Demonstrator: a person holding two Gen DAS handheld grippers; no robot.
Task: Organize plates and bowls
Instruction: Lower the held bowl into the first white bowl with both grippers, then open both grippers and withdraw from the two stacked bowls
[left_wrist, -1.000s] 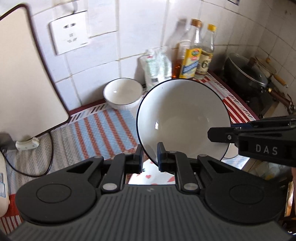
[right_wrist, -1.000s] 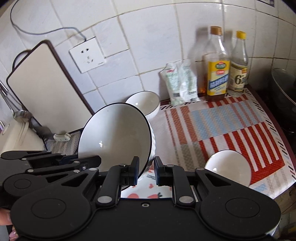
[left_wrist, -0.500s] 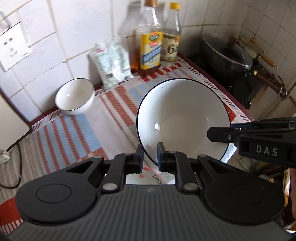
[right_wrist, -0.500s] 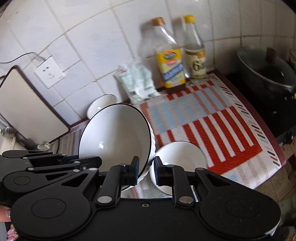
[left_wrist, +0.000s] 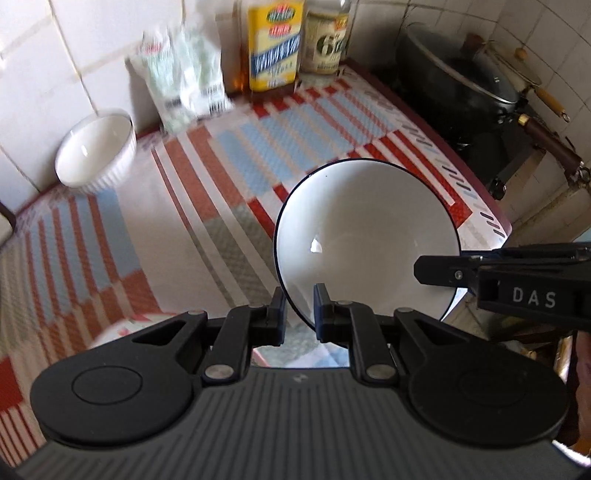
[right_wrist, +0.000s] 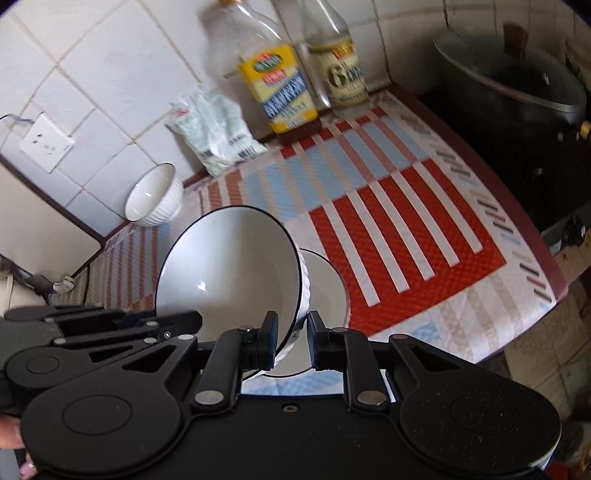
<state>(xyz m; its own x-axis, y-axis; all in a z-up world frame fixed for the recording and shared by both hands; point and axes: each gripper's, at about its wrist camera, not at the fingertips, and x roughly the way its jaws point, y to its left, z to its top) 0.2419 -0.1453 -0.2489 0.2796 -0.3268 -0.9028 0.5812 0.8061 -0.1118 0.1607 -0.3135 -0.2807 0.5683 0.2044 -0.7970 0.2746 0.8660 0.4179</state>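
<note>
Both grippers hold one large white bowl with a dark rim (left_wrist: 365, 236), also in the right wrist view (right_wrist: 229, 273). My left gripper (left_wrist: 298, 312) is shut on its near rim. My right gripper (right_wrist: 291, 338) is shut on the opposite rim and shows side-on in the left wrist view (left_wrist: 480, 271). The bowl is tilted and hangs just above a second white bowl (right_wrist: 328, 284) standing on the striped mat near the front edge. A small ribbed white bowl (left_wrist: 94, 151) stands by the wall at the back left, also seen in the right wrist view (right_wrist: 153, 199).
A striped red, blue and white mat (right_wrist: 406, 206) covers the counter. Two bottles (right_wrist: 280, 88) and a plastic packet (right_wrist: 214, 136) stand against the tiled wall. A black lidded pot (right_wrist: 517, 85) sits on the stove at right. A wall socket (right_wrist: 44, 146) is at left.
Both grippers have carried the large bowl to the right and down, from near the cutting board to just over the second white bowl near the front edge. Both grips are unchanged.
</note>
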